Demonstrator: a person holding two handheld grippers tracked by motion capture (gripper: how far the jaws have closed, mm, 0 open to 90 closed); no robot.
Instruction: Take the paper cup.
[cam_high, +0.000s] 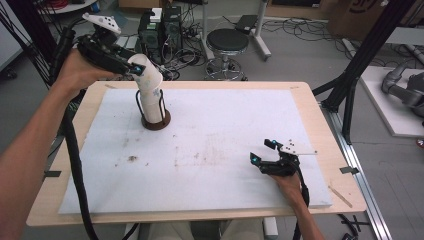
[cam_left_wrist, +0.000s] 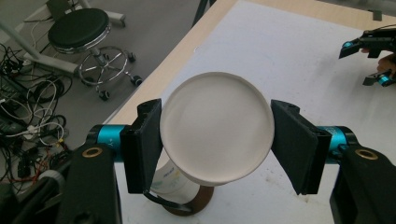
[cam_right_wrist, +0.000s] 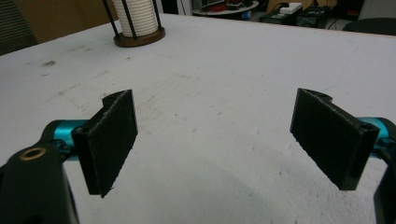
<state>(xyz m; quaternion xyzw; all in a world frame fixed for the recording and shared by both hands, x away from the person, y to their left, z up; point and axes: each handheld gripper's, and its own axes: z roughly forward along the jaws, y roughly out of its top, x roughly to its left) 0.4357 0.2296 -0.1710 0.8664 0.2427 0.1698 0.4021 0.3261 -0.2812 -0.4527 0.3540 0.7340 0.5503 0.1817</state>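
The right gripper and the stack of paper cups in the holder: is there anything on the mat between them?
Nothing visible stands between them. The right gripper rests open at the near right of the white mat, and only bare, stained mat lies between it and the cup stack. The left gripper already brackets the top cup.

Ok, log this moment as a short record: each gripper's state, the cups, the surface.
left gripper: raised over the stack, jaws closed on the top cup
top cup: white, tilted, still partly in the stack
cup stack: white cups in a dark wire holder with a round base, far left of the board
right gripper: open, holding nothing, low over the near right of the board
white board: stained, on a wooden table
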